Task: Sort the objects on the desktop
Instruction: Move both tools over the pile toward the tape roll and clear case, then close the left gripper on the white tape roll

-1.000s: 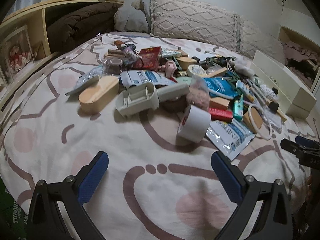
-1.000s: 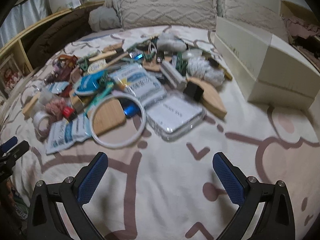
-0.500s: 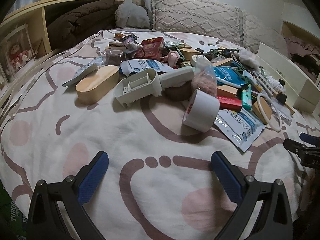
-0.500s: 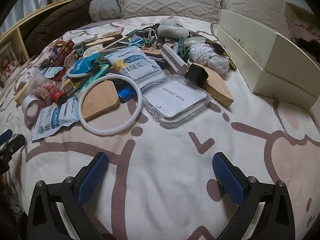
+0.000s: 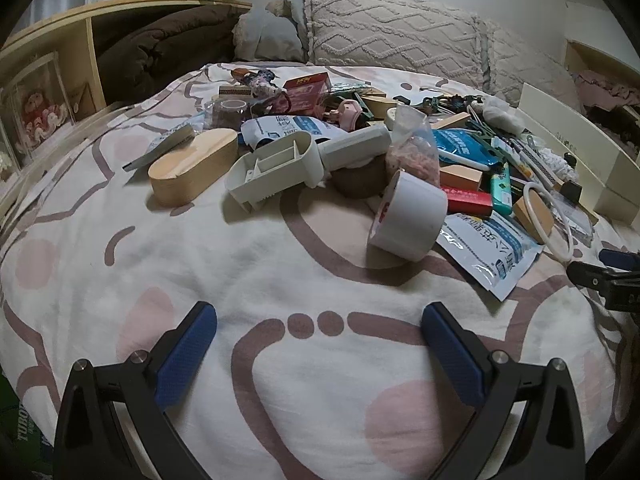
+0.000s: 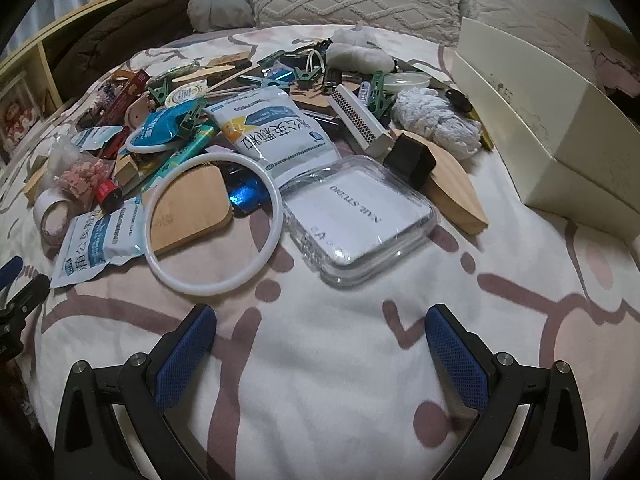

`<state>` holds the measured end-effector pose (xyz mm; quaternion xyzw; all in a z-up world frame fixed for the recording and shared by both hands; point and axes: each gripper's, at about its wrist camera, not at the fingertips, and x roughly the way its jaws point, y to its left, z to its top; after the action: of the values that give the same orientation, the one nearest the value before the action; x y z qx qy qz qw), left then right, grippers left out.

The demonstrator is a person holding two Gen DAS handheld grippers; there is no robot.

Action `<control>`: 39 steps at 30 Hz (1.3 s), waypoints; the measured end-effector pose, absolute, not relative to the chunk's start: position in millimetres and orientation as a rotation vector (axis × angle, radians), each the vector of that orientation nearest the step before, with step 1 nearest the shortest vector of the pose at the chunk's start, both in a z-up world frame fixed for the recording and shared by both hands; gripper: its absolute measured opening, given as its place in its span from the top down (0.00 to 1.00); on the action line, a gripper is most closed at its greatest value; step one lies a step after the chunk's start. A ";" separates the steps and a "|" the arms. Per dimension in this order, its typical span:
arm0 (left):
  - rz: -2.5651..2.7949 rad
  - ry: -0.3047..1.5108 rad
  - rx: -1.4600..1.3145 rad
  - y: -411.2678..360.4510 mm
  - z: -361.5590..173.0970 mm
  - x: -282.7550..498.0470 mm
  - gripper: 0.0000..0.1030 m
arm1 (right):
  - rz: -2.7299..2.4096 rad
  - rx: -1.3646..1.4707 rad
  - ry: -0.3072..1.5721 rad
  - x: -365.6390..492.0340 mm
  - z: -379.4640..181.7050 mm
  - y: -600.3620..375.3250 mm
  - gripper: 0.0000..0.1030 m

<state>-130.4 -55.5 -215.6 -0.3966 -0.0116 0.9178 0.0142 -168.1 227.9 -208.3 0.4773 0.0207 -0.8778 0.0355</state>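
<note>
A heap of small objects lies on a patterned bed sheet (image 5: 248,264). In the left wrist view a white tape roll (image 5: 410,216), a cream plastic organiser (image 5: 276,170) and an oval wooden box (image 5: 192,166) lie nearest. My left gripper (image 5: 320,344) is open and empty above bare sheet in front of them. In the right wrist view a white ring (image 6: 212,224), a clear plastic case (image 6: 360,216) and a white-blue pouch (image 6: 276,128) lie nearest. My right gripper (image 6: 320,344) is open and empty, short of the ring and case.
A long cream box (image 6: 560,120) stands at the right of the heap. Pillows (image 5: 400,44) lie at the head of the bed. A wooden shelf unit (image 5: 52,76) runs along the left. The right gripper's tip shows in the left wrist view (image 5: 612,272).
Both grippers have moved closer to the heap and a little lower; the objects look larger. Both stay open. Nothing has been picked up or moved.
</note>
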 end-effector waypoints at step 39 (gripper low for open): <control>2.764 0.043 -1.055 -33.2 -201.3 -159.7 0.16 | -2.710 1.317 0.021 -188.4 -216.8 234.0 0.00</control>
<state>-159.7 -33.2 -201.3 -0.3552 0.0145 0.9302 0.0912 -188.4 234.0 -216.8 0.4362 0.0071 -0.8975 0.0642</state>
